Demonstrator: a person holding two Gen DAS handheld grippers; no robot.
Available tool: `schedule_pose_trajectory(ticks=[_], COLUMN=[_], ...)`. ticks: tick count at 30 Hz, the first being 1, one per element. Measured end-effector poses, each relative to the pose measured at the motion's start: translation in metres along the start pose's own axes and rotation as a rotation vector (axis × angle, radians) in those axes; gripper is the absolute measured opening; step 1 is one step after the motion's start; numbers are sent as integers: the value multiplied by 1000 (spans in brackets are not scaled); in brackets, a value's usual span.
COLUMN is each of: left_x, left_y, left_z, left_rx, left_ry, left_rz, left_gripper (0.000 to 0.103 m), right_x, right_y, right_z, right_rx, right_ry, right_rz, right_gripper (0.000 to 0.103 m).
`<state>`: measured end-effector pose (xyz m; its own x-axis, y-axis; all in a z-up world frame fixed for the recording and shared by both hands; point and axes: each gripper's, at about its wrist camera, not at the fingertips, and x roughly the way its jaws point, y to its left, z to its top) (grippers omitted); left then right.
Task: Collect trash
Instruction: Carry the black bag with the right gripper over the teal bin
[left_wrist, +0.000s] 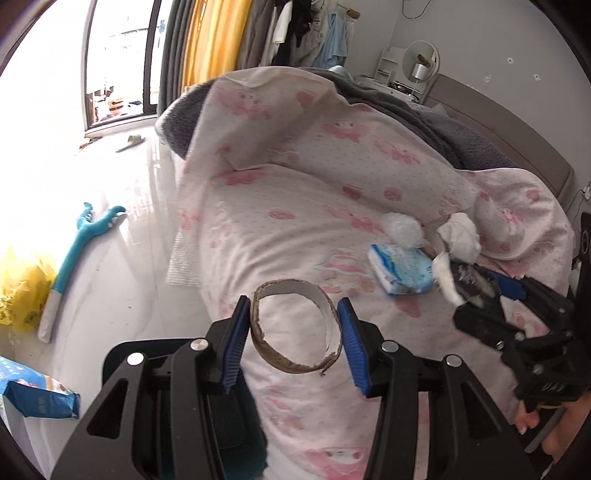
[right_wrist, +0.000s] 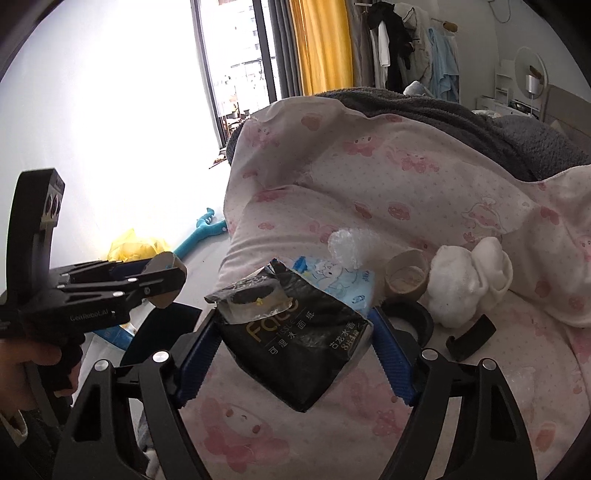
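The left tongs (left_wrist: 293, 341) were closed on a torn cardboard ring (left_wrist: 295, 328), their blue pads (left_wrist: 236, 343) pressing its two sides, and held it above the pink-patterned quilt (left_wrist: 295, 206) at the edge of the bed. The right tongs (right_wrist: 295, 343) gripped a crumpled black tissue wrapper (right_wrist: 295, 336) between both blue pads; the wrapper filled the gap and hung down past the fingertips, over the quilt.

Just beyond the right tongs a blue-and-white tissue pack (right_wrist: 332, 277) lay on the quilt, partly hidden behind the wrapper. A wad of clear plastic film (right_wrist: 351, 247) sat right behind the pack. To its right a short cardboard tube (right_wrist: 406, 277) lay with its open end toward the camera, and a clump of white crumpled tissue (right_wrist: 469, 277) touched its right side. A curved black piece (right_wrist: 471, 338) lay on the quilt nearer the right tongs.

Further off, on the floor left of the bed, were a yellow plastic bag (left_wrist: 22, 288) and a teal toy (left_wrist: 81, 240). A grey blanket (left_wrist: 443, 122) covered the far part of the bed.
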<state>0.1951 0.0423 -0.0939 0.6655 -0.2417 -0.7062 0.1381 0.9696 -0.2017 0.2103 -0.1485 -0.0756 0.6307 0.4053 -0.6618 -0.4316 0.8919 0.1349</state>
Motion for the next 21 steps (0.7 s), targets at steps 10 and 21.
schedule_pose_trajectory(ticks=[10,21], left_x=[-11,-2], left_y=[49,99], left_z=[-19,-55], left_rx=[-13,-46], left_ry=[13,147], left_rz=[131,212], left_gripper=[51,51], right_x=[21,55], right_y=[55,108], right_z=[15,14], right_rx=[-27,-53], right_ry=[20,90], right_rz=[91,176], right_gripper=[80,80])
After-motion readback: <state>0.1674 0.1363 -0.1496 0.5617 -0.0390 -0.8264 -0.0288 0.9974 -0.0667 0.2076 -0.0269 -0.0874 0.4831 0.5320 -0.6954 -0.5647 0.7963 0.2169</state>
